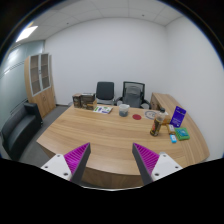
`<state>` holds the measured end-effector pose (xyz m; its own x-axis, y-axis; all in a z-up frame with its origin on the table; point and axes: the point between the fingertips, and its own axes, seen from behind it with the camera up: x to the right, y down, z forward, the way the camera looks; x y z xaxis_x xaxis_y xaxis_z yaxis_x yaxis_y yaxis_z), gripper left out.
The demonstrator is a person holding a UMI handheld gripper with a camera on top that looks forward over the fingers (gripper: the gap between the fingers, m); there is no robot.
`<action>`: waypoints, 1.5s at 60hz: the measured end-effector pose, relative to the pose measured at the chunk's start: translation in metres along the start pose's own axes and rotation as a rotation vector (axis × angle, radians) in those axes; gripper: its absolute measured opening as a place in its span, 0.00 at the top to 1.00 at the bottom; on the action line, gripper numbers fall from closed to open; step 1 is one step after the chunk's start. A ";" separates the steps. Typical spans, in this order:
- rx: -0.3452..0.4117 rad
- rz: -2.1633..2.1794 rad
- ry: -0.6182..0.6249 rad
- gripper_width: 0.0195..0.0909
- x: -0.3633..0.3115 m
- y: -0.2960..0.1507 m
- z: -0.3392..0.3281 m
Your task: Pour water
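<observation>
Tongs (110, 160) spread wide, nothing between the two purple pads (150, 158); held high, well back from the worktop (85, 130).

Worktop is a long curved wooden one running away toward two office chairs (106, 92).

Task gear looks to be the small cluster on the far right stretch of the worktop: a brownish vessel, maybe a jug or kettle (155, 124), upright, too small to identify with certainty. Just beside it a purple upright card or box (179, 116) and a small teal item (173, 139).

Key relation: cluster lies ahead and to the right of the tongs, beyond the right finger, well apart. Vessel's long axis vertical. Judgement: approach needs a forward-right swing before any grasp; pour not begun.
</observation>
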<state>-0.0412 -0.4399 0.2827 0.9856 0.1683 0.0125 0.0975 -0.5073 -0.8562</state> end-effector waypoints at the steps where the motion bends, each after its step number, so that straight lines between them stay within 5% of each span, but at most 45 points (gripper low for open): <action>1: -0.004 0.002 0.002 0.07 0.001 0.001 0.000; 32: -0.050 0.092 0.185 0.06 0.168 0.049 0.141; 59: 0.099 0.151 0.373 0.07 0.345 0.017 0.384; 66: 0.104 0.135 0.378 0.21 0.361 0.011 0.411; 71: 0.136 0.121 0.372 0.51 0.357 0.001 0.417; 84: 0.135 0.066 0.401 0.72 0.353 -0.007 0.420; 90: 0.111 -0.002 0.445 0.72 0.353 -0.023 0.414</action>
<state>0.2472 -0.0192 0.0936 0.9510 -0.2231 0.2140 0.1077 -0.4098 -0.9058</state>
